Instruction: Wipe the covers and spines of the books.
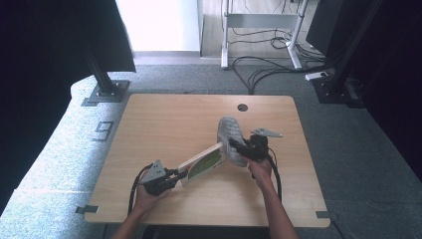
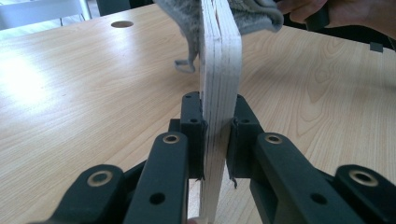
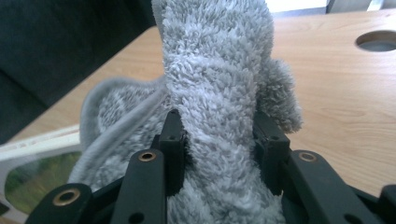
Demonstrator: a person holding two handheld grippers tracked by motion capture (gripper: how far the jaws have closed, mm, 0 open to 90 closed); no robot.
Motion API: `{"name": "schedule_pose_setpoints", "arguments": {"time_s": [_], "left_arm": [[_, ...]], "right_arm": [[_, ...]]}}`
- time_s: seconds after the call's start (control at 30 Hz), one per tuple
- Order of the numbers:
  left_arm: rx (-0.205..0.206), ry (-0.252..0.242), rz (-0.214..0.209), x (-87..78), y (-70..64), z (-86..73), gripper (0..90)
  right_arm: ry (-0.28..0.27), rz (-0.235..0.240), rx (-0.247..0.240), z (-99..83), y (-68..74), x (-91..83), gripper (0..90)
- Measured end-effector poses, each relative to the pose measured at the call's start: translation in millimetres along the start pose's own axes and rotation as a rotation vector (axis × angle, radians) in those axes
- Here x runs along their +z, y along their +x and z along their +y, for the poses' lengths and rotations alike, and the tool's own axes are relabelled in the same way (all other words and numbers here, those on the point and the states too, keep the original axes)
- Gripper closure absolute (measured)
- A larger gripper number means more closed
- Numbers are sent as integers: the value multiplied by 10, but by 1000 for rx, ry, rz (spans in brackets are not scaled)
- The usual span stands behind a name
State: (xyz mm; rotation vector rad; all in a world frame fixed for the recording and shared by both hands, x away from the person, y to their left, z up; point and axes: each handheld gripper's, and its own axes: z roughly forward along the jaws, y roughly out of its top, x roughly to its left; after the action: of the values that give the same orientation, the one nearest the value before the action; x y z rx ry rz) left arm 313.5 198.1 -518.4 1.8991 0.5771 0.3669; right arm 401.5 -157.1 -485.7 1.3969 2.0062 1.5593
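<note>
Basically, keep the left hand-held gripper [image 2: 215, 140] clamped tight on the board [image 2: 219, 70]. Then drag the grey cloth [image 3: 215, 93], pinched in the right hand-held gripper [image 3: 219, 149], flat along its face.

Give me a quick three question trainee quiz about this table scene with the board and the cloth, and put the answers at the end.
1. True or false: the left gripper is shut on the thin pale wooden board with a green face.
2. What does the right gripper clamp: A) a cable, B) the fluffy grey cloth, C) nothing?
3. Fill in: the cloth meets the board at the end ____ from the left gripper.

Key: 1 true. 2 B. 3 farthest.
</note>
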Motion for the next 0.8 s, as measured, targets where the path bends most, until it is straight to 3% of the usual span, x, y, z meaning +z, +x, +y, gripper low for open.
{"name": "schedule_pose_setpoints", "arguments": {"time_s": [0.13,0.3,0.4,0.6,0.73,0.8], "left_arm": [[0,0,3,1,-2,1,798],[-3,0,2,0,2,1,798],[-2,1,2,0,2,0,797],[-1,1,2,0,1,0,797],[0,0,3,0,0,0,798],[1,0,3,1,0,0,797]], "right_arm": [[67,-13,-13,-85,42,152,616],[79,17,78,-136,-26,220,615],[63,20,94,-156,-51,216,611],[8,6,174,-187,-182,176,610],[39,-44,163,-231,-233,212,611],[81,-46,112,-277,-202,263,610]]}}
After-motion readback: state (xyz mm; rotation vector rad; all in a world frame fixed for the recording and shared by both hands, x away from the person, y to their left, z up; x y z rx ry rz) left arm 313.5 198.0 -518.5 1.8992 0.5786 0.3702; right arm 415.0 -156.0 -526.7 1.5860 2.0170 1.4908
